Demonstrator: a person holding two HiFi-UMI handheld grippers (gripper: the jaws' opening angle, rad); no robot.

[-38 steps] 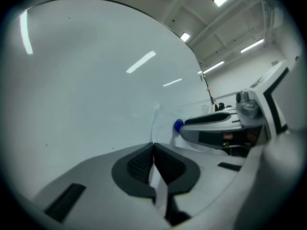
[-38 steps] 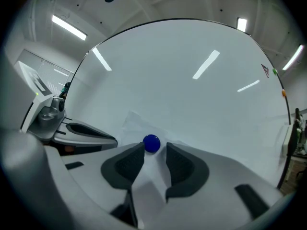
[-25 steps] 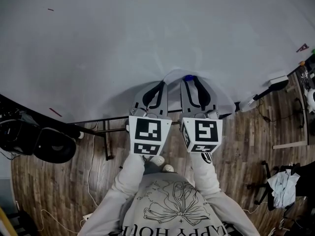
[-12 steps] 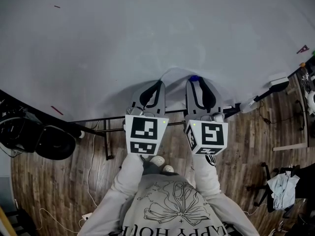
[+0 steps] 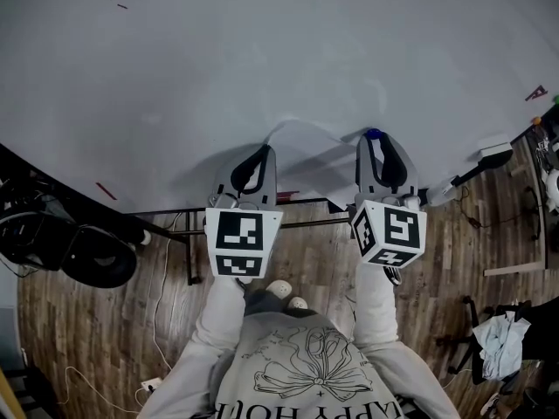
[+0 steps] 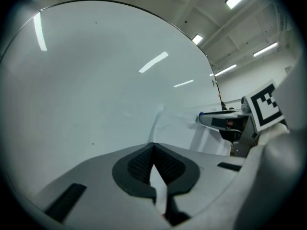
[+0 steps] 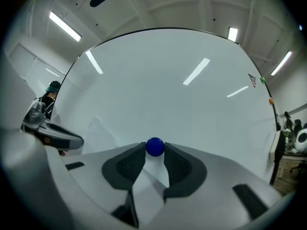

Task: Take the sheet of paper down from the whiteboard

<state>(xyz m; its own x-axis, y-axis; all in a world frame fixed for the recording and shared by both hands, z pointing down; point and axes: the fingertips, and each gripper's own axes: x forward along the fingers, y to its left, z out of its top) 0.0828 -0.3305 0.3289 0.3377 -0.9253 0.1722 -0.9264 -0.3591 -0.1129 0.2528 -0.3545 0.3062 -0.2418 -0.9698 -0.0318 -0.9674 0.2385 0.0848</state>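
Observation:
A white sheet of paper (image 5: 307, 154) lies curled against the whiteboard (image 5: 262, 51), low on the board. My left gripper (image 5: 259, 150) is shut on the sheet's left part; in the left gripper view the paper (image 6: 159, 182) shows pinched between the closed pads. To the right, my right gripper (image 5: 374, 138) is closed on a round blue magnet (image 5: 374, 133). In the right gripper view the magnet (image 7: 154, 146) sits between the fingertips, touching both, with paper (image 7: 152, 178) below it. Both grippers point nearly level at the board.
A red marker (image 5: 105, 190) and an eraser (image 5: 493, 150) rest along the board's lower edge. Small magnets (image 5: 535, 92) sit at the board's right edge. Black equipment (image 5: 79, 253) and cables lie on the wooden floor at left. A person (image 7: 48, 98) stands far left.
The two grippers have moved apart, the left one leftward and the right one rightward with the blue magnet. The paper between them has spread and lifted off the board.

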